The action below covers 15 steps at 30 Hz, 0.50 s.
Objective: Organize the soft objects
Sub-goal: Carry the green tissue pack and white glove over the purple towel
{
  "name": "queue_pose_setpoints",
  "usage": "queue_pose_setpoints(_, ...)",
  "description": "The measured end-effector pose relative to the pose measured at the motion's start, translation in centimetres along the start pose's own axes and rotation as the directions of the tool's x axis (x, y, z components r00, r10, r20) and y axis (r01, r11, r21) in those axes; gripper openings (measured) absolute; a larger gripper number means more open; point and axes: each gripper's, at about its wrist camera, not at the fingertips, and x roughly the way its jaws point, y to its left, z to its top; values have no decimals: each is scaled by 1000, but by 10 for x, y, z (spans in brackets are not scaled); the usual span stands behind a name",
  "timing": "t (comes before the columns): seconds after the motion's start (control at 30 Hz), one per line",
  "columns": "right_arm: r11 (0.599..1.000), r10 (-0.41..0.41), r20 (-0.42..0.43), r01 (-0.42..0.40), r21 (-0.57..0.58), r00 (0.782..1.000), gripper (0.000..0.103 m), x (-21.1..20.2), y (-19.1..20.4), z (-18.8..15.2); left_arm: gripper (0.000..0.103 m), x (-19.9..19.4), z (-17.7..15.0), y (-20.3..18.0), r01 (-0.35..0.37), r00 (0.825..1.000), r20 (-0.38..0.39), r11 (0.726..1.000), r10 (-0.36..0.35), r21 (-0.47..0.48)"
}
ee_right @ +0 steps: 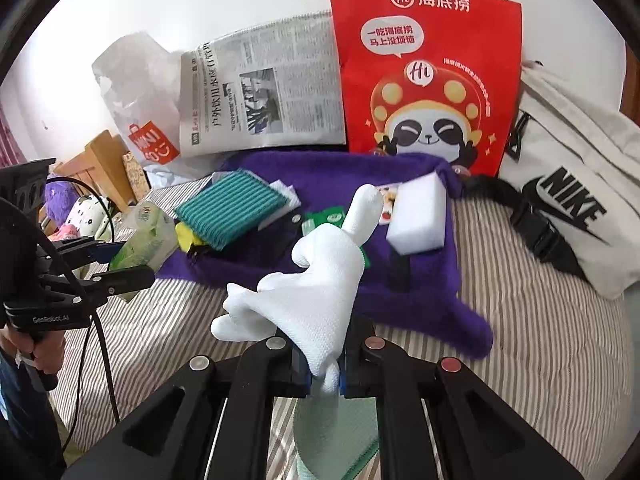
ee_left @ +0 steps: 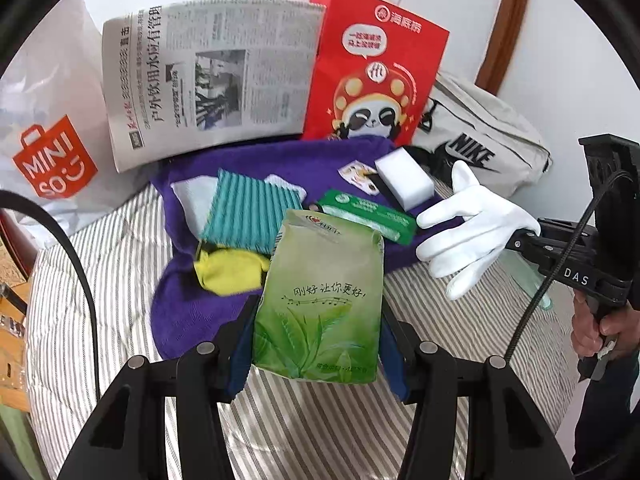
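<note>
My left gripper (ee_left: pixel 316 344) is shut on a green tissue pack (ee_left: pixel 320 304), held up over the striped bed; the same pack (ee_right: pixel 144 240) shows at the left of the right wrist view. My right gripper (ee_right: pixel 324 372) is shut on the cuff of a white glove (ee_right: pixel 312 280), which hangs in the air; the glove (ee_left: pixel 476 224) also shows in the left wrist view. On the purple towel (ee_left: pixel 208 312) lie a teal ribbed cloth (ee_left: pixel 248 216), a yellow cloth (ee_left: pixel 228 272), a white sponge block (ee_left: pixel 404 178) and a green flat packet (ee_left: pixel 368 216).
Against the wall lean a folded newspaper (ee_left: pixel 208 80), a red panda paper bag (ee_left: pixel 372 68), a white Miniso plastic bag (ee_left: pixel 48 152) and a grey Nike bag (ee_right: pixel 576 200). A person's hand (ee_left: pixel 592 328) grips the right handle. Plush toys (ee_right: pixel 76 208) lie beyond the bed's left edge.
</note>
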Motion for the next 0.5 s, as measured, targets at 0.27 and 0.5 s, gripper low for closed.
queue_pose_setpoints(0.27, 1000, -17, 9, 17, -12, 1000, 9, 15, 1, 28, 52, 2, 22, 11, -25, 999, 21, 999, 25, -34)
queue_pose_setpoints(0.5, 1000, -28, 20, 28, 12, 999, 9, 32, -9, 57, 52, 13, 46, 24, -50, 998, 31, 997, 51, -52)
